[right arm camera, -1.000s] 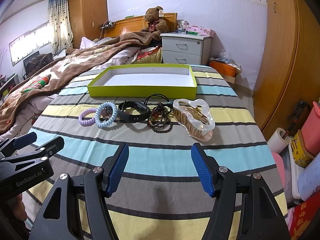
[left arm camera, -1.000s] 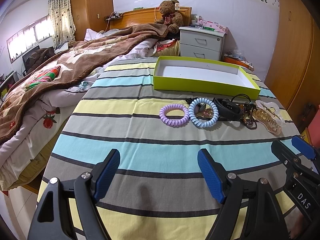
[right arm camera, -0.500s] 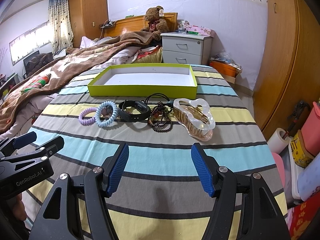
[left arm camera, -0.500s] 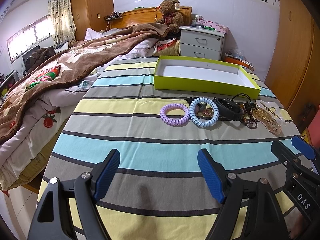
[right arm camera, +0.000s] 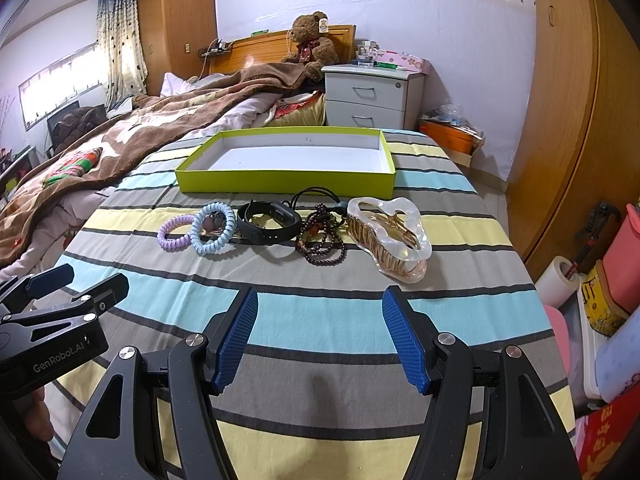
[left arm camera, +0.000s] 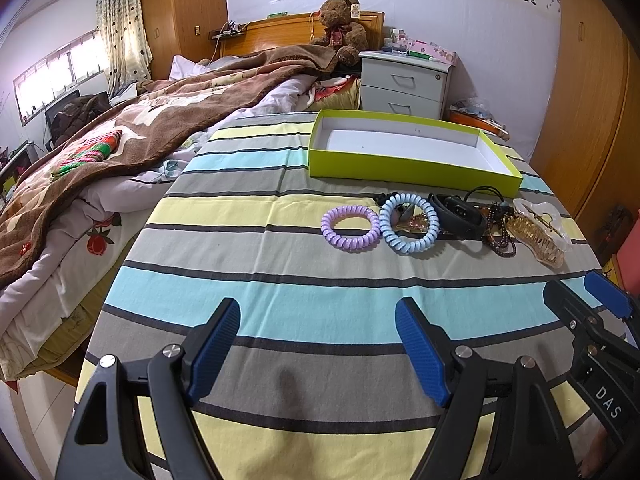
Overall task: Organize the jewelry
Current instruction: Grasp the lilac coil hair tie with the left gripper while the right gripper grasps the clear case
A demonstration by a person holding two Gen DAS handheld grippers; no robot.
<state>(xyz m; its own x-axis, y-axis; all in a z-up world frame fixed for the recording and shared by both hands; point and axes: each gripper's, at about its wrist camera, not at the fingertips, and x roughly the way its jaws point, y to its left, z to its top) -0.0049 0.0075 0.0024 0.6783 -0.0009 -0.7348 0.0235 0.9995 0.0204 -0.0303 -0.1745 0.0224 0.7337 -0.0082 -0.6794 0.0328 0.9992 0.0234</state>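
A row of items lies on the striped tablecloth (left arm camera: pixel 256 280): a purple coil hair tie (left arm camera: pixel 350 228) (right arm camera: pixel 174 233), a light blue coil hair tie (left arm camera: pixel 409 229) (right arm camera: pixel 213 228), a black wristband (left arm camera: pixel 458 216) (right arm camera: pixel 269 222), dark bead bracelets (left arm camera: pixel 500 234) (right arm camera: pixel 320 236) and a clear hair claw clip (left arm camera: pixel 538 230) (right arm camera: pixel 390 236). Behind them stands an empty lime-green box (left arm camera: pixel 412 152) (right arm camera: pixel 286 160). My left gripper (left arm camera: pixel 318 340) and right gripper (right arm camera: pixel 318 336) both hover open over the table's near part, well short of the items, holding nothing.
A bed with a brown blanket (left arm camera: pixel 140 128) lies left of the table. A white nightstand (left arm camera: pixel 404 82) and a teddy bear (left arm camera: pixel 340 26) sit behind. Wooden wardrobes (right arm camera: pixel 580 120) line the right wall. Tape roll and boxes (right arm camera: pixel 592 280) crowd the floor at right.
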